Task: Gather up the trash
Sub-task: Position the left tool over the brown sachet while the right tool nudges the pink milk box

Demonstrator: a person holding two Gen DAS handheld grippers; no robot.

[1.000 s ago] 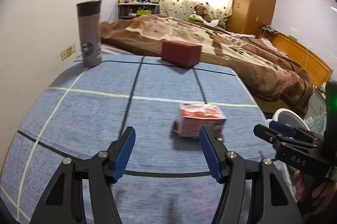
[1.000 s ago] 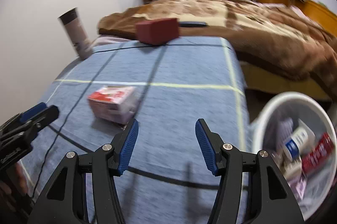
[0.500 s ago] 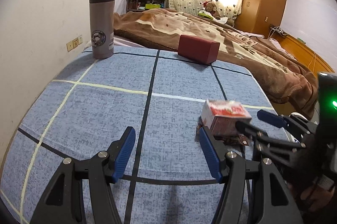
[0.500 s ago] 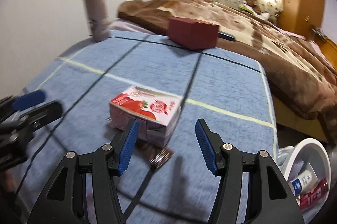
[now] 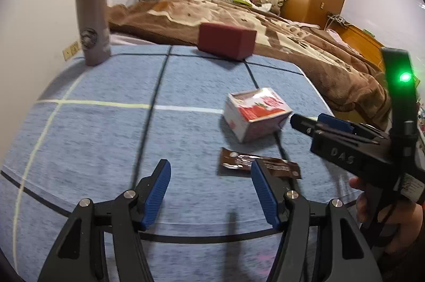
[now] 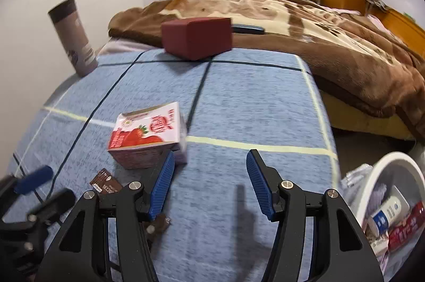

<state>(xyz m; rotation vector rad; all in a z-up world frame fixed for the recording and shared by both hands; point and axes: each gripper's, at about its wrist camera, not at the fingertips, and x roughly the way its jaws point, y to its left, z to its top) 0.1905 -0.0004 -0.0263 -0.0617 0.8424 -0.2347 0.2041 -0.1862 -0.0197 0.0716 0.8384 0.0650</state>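
The right gripper [image 6: 209,178] hangs with jaws spread and empty over the blue checked cloth of the counter [image 6: 252,101], and the pink-and-white strawberry milk carton [image 6: 148,136] lies on its side just ahead and to the left, its near corner beside the left finger. The left gripper [image 5: 211,190] is likewise spread wide and holds nothing; the flat brown foil snack wrapper [image 5: 239,161] lies just before its right finger, partly hidden by it. The white round waste bin [image 6: 393,162] stands off the counter's right edge, some rubbish already inside.

The step in hand looks like taking the carton with the right gripper. To do it well, shift left until the carton sits squarely between both pads, then close across its narrower faces; a light empty carton will probably slide or crumple if caught by one corner. Keep low enough to grip the body, not the top edge. The left gripper can take the wrapper, though something that flat wants one pad slid under an edge. Leave the dark red cardboard box [image 6: 196,37] and the grey travel tumbler [image 6: 73,37] alone; they do not look like rubbish
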